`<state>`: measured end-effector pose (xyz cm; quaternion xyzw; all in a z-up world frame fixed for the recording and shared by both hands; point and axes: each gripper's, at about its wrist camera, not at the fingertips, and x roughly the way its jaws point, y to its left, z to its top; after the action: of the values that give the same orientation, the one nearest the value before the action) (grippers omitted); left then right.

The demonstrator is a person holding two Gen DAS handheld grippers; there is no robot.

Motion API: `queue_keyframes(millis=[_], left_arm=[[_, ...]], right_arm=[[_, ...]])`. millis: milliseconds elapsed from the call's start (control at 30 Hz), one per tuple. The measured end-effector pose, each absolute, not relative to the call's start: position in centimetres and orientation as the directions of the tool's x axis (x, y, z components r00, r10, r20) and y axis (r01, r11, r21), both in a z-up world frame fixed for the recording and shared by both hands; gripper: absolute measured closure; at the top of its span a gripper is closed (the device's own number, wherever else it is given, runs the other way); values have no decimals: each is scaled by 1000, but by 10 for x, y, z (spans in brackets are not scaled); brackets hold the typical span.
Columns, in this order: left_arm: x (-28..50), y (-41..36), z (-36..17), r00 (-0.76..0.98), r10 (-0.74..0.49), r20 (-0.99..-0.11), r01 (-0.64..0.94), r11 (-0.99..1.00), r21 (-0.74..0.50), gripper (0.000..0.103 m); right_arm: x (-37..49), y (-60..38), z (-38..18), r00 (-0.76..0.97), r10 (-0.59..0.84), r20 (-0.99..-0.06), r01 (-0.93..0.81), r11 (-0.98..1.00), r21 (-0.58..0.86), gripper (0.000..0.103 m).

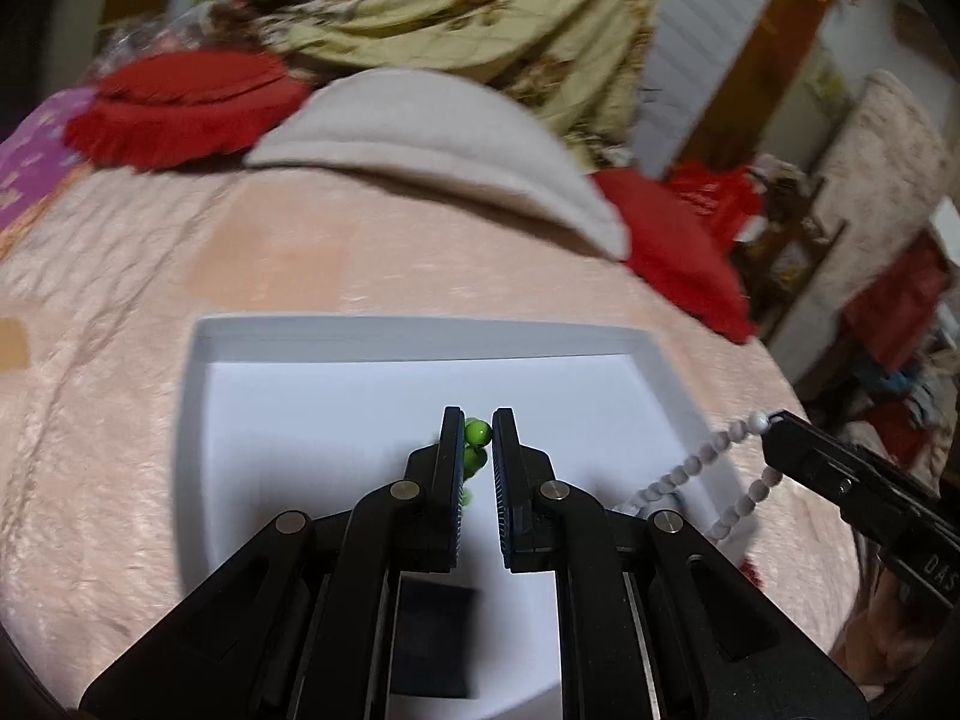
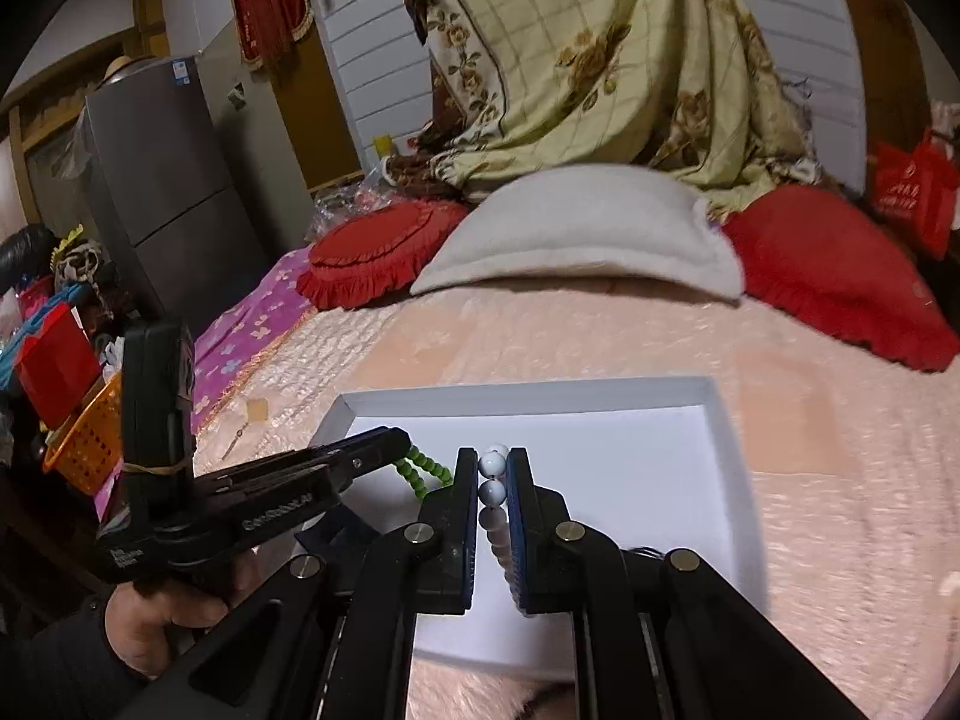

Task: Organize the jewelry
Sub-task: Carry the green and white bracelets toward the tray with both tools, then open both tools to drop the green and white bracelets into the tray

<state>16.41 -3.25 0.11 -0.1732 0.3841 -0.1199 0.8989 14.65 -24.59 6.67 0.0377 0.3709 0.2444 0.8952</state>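
A shallow white box (image 1: 384,333) (image 2: 723,420) lies on the pink bedspread. My left gripper (image 1: 478,429) is shut on a green bead bracelet (image 1: 477,433) and holds it over the box's floor; in the right wrist view the same gripper (image 2: 403,441) comes in from the left with the green bead bracelet (image 2: 423,474) dangling from its tip. My right gripper (image 2: 493,461) is shut on a white bead bracelet (image 2: 494,468), above the box. In the left wrist view the right gripper (image 1: 774,420) sits at the box's right side, the white bead bracelet (image 1: 690,471) hanging in a loop.
A dark block (image 1: 432,630) lies in the box's near end. A grey pillow (image 2: 588,240) and red cushions (image 2: 372,258) (image 2: 840,276) lie at the bed's head. A person's hand (image 2: 162,618) holds the left gripper. An orange basket (image 2: 87,438) and a fridge (image 2: 162,180) stand left of the bed.
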Motion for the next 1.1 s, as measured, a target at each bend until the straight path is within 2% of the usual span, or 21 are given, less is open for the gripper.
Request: queue_keyframes(millis=[133,467,700,767,833,867,900,933,1000,1100], left_arm=[[165,-19,-4,680,-280,-677,5,926,-377,96],[164,-10,-18,647,-183,-740,-80,949,-304,95],[167,-8,-24,621,-152,-769,-110,954,-278,95],[167,-9,-24,615,-159,-773,-108,953,-283,92],[167,-8,-23,614,-158,-773,-114,952,-285,74],[166,-8,-23,618,-153,-771,-118,952,-284,70],[166,-7,-22,623,-149,-768,-121,951,-283,65],[166,-7,-21,626,-148,-766,-122,951,-284,61],[166,-6,-21,626,-151,-765,-123,950,-289,56],[165,-6,-20,634,-156,-757,-123,946,-298,53]], right_arm=[[165,-249,54,591,478,-650,-388,875,291,94],[212,-296,10,596,310,-741,-235,950,207,95],[226,-306,-11,567,274,-777,-210,960,185,95],[228,-306,-17,549,281,-787,-208,958,197,95],[227,-308,-19,536,302,-788,-210,952,222,94],[226,-309,-19,537,304,-787,-209,952,225,93],[225,-310,-18,542,303,-784,-208,952,224,87],[224,-311,-17,549,298,-781,-204,954,220,75],[221,-311,-14,567,285,-773,-196,958,210,59],[218,-310,-11,570,301,-764,-205,953,223,58]])
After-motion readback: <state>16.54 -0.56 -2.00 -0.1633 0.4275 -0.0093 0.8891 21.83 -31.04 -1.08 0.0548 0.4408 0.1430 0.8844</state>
